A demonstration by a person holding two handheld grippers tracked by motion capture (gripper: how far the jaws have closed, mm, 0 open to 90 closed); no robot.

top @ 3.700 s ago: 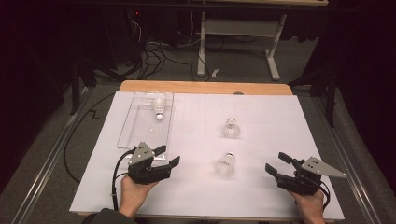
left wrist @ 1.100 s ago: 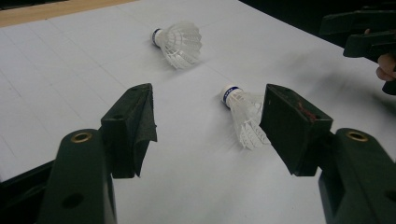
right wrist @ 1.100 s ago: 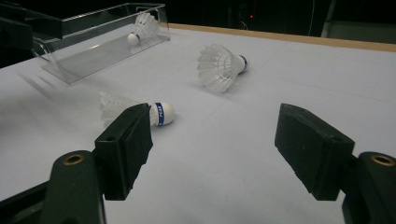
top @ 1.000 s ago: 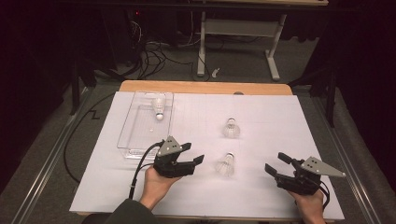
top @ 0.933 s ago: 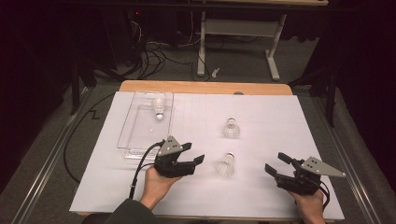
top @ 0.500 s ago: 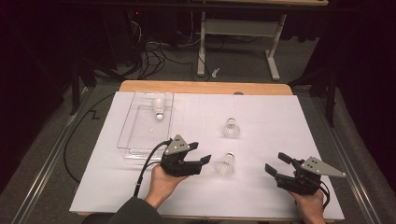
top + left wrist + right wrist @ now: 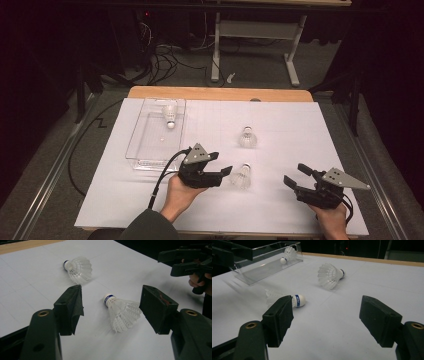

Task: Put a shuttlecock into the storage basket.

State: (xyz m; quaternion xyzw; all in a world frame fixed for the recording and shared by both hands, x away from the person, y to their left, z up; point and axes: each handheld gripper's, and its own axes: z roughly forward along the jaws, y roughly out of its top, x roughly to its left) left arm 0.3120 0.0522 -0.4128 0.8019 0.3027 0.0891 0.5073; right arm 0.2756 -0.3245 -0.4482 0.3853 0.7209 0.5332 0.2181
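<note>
- Left gripper jaws spread wide, a shuttlecock lying between them.
- Second shuttlecock farther off.
- Right gripper at upper right.

Dim room, lit table at the centre

A wooden table is seen at the middle of the high view, most of its top covered by a white gridded sheet, with bare wood left showing along the 12 o'clock edge. Grey carpeted floor is seen around it. At 12 o'clock a white metal desk frame is stood on the carpet, and at 11 o'clock a tangle of black cables is spread over the floor. Metal rails are laid along the 9 and 3 o'clock sides. The surroundings are left dark; a small red light is seen at 11 o'clock.
</note>
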